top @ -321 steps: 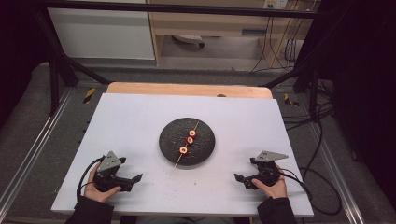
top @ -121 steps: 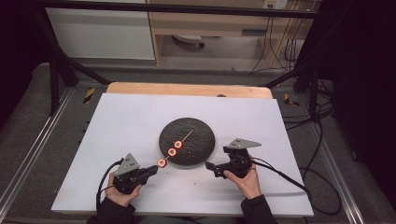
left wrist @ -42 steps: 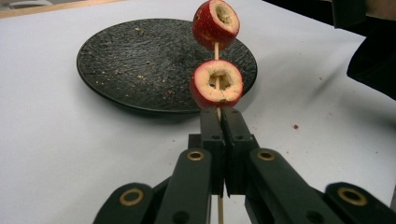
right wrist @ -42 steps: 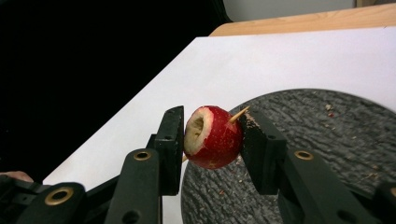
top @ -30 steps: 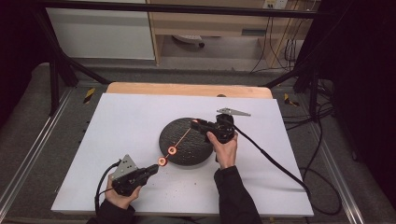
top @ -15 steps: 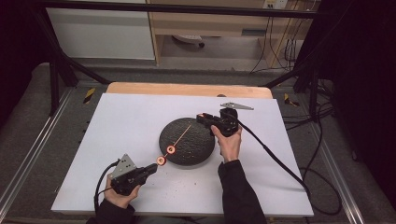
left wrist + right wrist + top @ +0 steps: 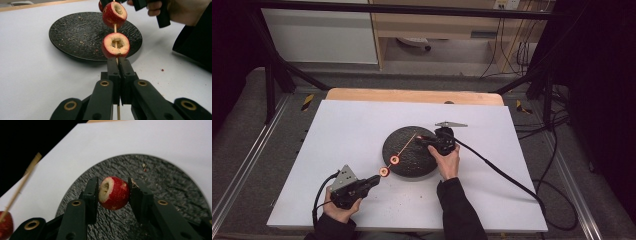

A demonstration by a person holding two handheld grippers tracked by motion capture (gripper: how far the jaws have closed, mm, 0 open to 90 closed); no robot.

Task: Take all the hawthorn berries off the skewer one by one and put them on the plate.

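Right gripper clamps one fruit piece pulled clear of the skewer, over the plate.
Beneath its jaws lies the black plate; opposite, the left gripper is clamped on the skewer, two pieces just beyond its tips. Next, I judge: lower, release, then return for another.
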